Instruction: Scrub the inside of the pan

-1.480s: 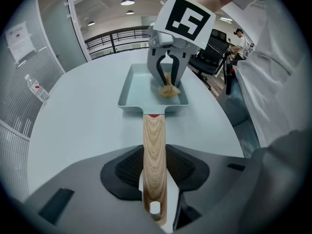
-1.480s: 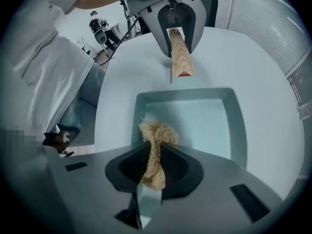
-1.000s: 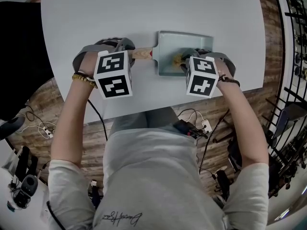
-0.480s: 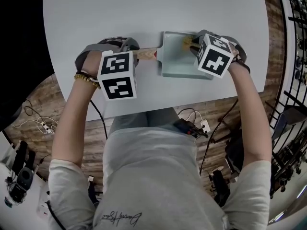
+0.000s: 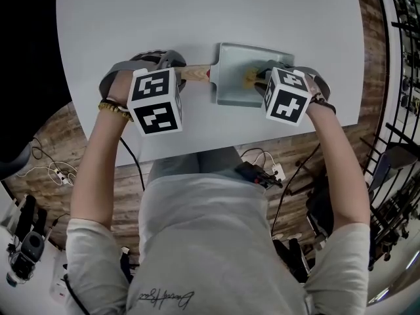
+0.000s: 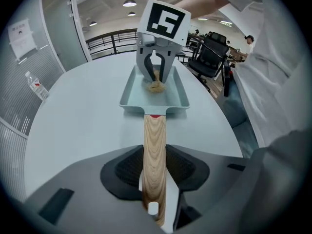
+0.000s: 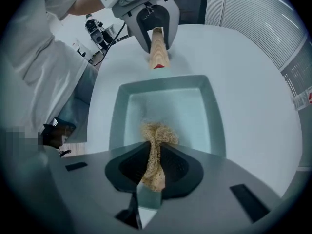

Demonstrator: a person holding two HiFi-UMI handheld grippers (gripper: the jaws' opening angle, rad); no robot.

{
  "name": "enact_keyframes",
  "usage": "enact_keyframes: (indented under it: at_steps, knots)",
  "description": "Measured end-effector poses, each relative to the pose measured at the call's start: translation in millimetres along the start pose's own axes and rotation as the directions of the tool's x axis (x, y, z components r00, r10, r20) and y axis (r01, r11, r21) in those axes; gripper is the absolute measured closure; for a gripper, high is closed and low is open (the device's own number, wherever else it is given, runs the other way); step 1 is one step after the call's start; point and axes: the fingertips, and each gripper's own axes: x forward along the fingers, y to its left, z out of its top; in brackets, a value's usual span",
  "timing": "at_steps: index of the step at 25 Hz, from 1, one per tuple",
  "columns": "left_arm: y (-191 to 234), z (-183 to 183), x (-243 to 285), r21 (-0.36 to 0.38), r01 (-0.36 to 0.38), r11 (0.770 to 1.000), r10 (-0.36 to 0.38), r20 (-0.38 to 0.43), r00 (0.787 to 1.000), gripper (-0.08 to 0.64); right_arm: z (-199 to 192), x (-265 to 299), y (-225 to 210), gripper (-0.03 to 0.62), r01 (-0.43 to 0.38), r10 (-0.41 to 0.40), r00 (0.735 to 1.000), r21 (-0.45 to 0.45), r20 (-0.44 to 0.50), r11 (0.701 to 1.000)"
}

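Left gripper (image 6: 155, 179) is clamped tight on the pan's wooden handle (image 6: 154, 140). Right gripper (image 7: 155, 167) is pinching the tan scrubber (image 7: 158, 130), pressed onto the floor of the pan (image 7: 120, 116) in the half away from the handle. The pan sits flat on the grey table (image 5: 131, 18), close to my edge. I'd brace that handle hard, push straight down, and work short overlapping strokes out toward the far corners.

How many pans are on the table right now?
1. The pale green pan lies on the grey table, wooden handle in the left hand-held gripper, scrubber in the right hand-held gripper; none seems hidden.
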Motion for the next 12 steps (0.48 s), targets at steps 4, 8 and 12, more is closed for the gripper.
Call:
enact_keyframes:
  at_steps: [4,8,12]
  knots:
    - [1,0,-1,0.008,0.004,1.0,-0.004,-0.011,1.0,0.414,-3,3,24,0.517,-0.039,0.038,0.999,-0.015,-0.009,0.999]
    - [2,-1,0,0.015,0.01,1.0,-0.01,-0.018,1.0,0.414,-4,6,38,0.517,-0.068,0.068,0.998,-0.018,-0.012,0.997]
    - [4,-1,1,0.022,0.015,1.0,-0.014,-0.024,1.0,0.414,-5,7,41,0.518,-0.082,0.082,0.997,0.0,-0.004,0.997]
